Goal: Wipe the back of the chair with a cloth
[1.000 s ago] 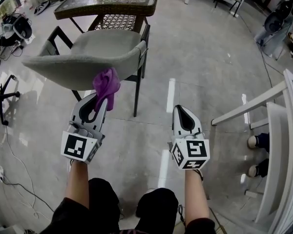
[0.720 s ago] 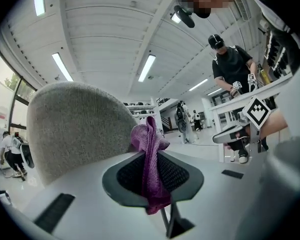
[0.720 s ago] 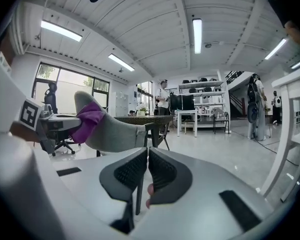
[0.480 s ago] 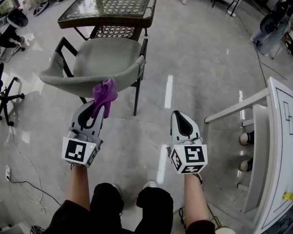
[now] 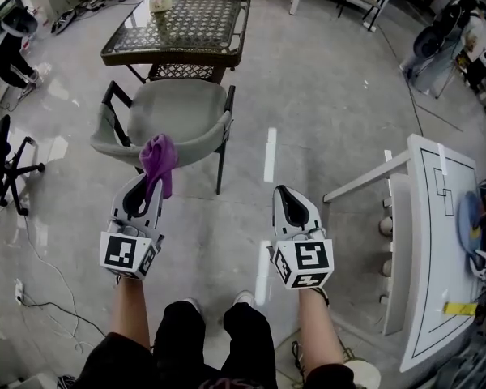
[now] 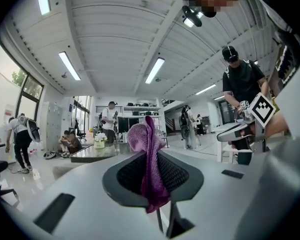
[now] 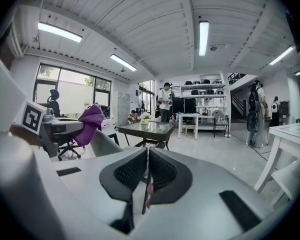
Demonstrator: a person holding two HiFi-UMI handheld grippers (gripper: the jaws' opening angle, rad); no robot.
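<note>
A crumpled purple cloth is clamped in the left hand-held gripper. It sits right by the back of the upright grey curved chair.

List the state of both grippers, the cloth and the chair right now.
Left gripper: shut on the purple cloth.
Right gripper: shut, holding nothing.
Purple cloth: bunched, pinched between the jaws, raised by the chair's back; contact unclear.
Chair: upright, seat empty.

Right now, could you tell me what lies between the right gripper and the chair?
Only bare floor, as the head view shows; the right gripper, jaws shut, is well apart from the chair.
</note>
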